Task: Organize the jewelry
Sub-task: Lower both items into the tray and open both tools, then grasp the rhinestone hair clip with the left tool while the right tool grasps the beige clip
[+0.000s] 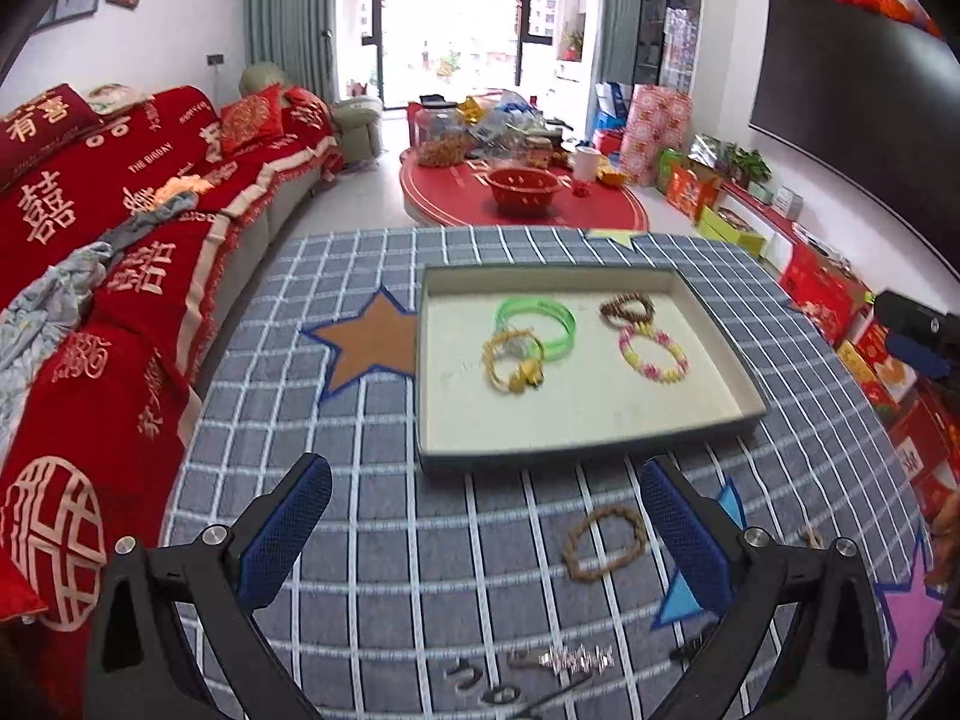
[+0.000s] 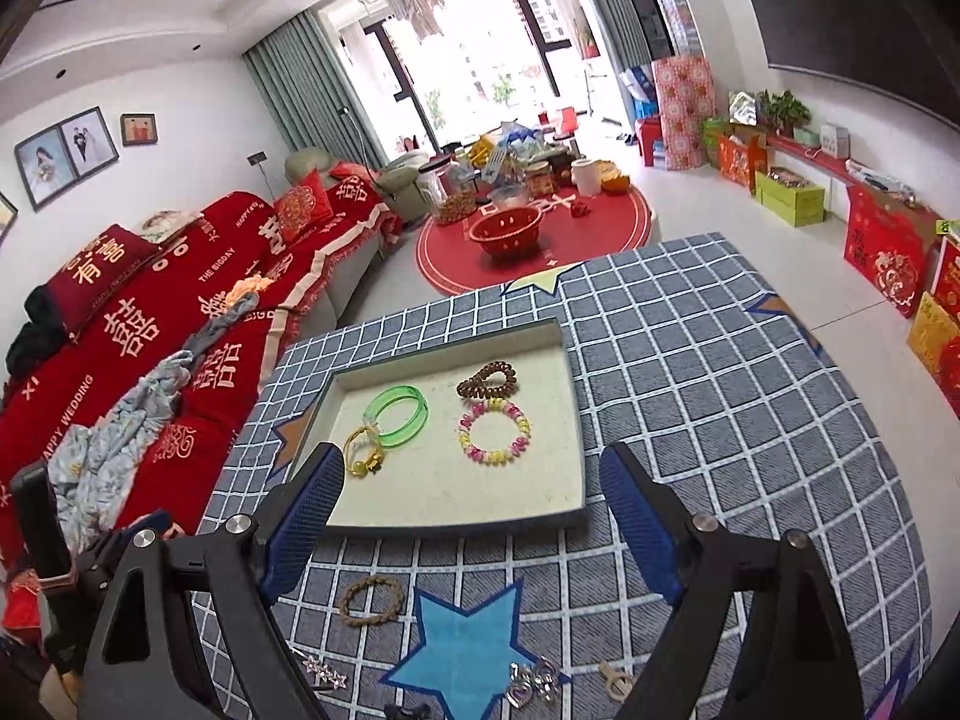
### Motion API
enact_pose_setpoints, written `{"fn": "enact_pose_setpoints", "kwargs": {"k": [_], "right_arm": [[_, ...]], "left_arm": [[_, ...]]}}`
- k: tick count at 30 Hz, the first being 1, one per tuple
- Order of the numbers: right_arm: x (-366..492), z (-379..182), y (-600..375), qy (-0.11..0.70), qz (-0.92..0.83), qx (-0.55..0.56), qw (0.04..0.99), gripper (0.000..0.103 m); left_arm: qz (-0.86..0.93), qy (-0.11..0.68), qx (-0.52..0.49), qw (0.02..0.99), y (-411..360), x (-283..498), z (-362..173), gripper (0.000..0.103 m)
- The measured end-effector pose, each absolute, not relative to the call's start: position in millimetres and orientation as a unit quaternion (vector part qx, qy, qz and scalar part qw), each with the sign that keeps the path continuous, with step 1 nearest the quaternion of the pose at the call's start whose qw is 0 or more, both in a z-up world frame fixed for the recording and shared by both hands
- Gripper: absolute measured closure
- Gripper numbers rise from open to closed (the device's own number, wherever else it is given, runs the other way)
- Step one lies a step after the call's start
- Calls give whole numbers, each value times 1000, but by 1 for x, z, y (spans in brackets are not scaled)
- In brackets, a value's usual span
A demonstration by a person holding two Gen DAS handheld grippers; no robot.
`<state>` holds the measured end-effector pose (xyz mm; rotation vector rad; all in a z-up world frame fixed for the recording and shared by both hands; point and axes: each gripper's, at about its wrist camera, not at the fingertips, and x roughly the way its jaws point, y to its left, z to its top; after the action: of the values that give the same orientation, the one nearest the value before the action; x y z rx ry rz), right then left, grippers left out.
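Note:
A shallow grey tray (image 1: 588,453) (image 2: 456,525) with a cream lining lies on the checked cloth. In it are a green bangle (image 1: 536,327) (image 2: 398,414), a yellow cord bracelet (image 1: 513,360) (image 2: 362,456), a brown coil band (image 1: 627,306) (image 2: 489,379) and a pink-and-yellow bead bracelet (image 1: 653,354) (image 2: 495,429). A tan braided bracelet (image 1: 603,542) (image 2: 371,599) lies on the cloth in front of the tray. My left gripper (image 1: 486,531) and right gripper (image 2: 474,522) both stand open and hold nothing, above the cloth and short of the tray.
Small silver pieces (image 1: 576,659) (image 2: 534,684) and a sparkly clip (image 2: 324,675) lie near the cloth's front edge. A red-covered sofa (image 1: 120,276) runs along the left. A low round red table (image 1: 522,198) with a red basket stands beyond, gift boxes (image 1: 828,294) at the right.

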<state>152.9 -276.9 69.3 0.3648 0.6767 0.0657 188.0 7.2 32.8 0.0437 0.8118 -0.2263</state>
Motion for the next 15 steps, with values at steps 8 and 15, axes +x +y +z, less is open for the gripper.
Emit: {"fn": "enact_pose_setpoints", "kwargs": {"k": [8,15], "right_arm": [[110,60,-287,346,31,198,917,14],[85,32,-293,399,26,190,897,14]], "left_arm": [[-112,416,17,902,20,145,8,0],[-104,428,46,897,19,120,-14,0]]}}
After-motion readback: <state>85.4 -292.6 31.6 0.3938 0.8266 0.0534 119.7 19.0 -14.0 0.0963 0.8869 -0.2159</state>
